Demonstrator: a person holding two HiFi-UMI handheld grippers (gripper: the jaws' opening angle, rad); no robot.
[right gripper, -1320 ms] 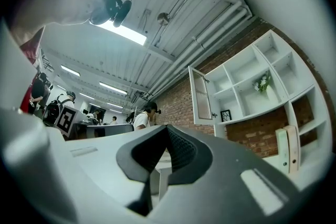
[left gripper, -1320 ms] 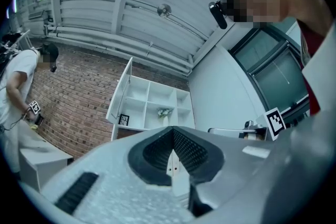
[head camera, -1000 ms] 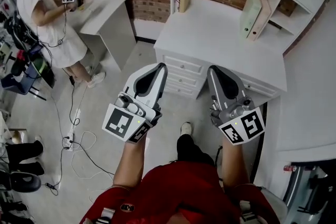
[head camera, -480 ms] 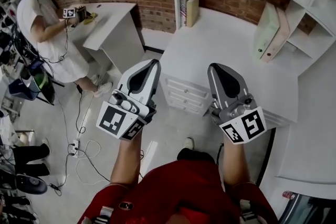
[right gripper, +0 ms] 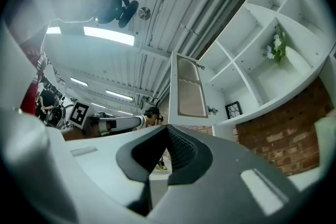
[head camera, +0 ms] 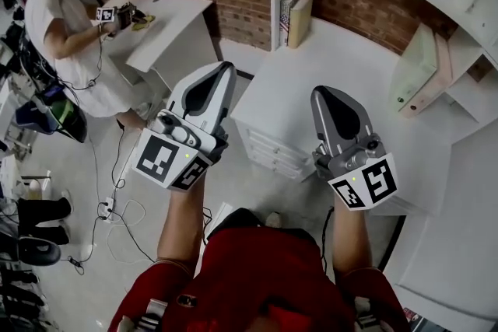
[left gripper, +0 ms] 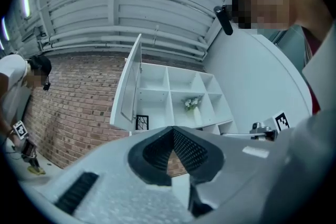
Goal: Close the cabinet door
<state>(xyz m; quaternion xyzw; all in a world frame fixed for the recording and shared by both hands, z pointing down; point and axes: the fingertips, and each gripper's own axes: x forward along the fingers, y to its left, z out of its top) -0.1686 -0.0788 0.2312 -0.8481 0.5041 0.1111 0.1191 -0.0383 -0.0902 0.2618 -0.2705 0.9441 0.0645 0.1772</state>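
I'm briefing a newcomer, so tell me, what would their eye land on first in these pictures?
Two hand-held grippers fill the middle of the head view: the left hand-held gripper and the right hand-held gripper, both shut and empty, in front of the white desk. Above it, the cabinet door stands open beside the shelves. At far left, a person in white stands at another desk.

Left gripper, right gripper, side by side, jaws together

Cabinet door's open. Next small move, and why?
Probably raise the left gripper toward the cabinet door, to push its outer face: the door stands swung out from the shelves, on that gripper's side. It and the right gripper are shut, empty.
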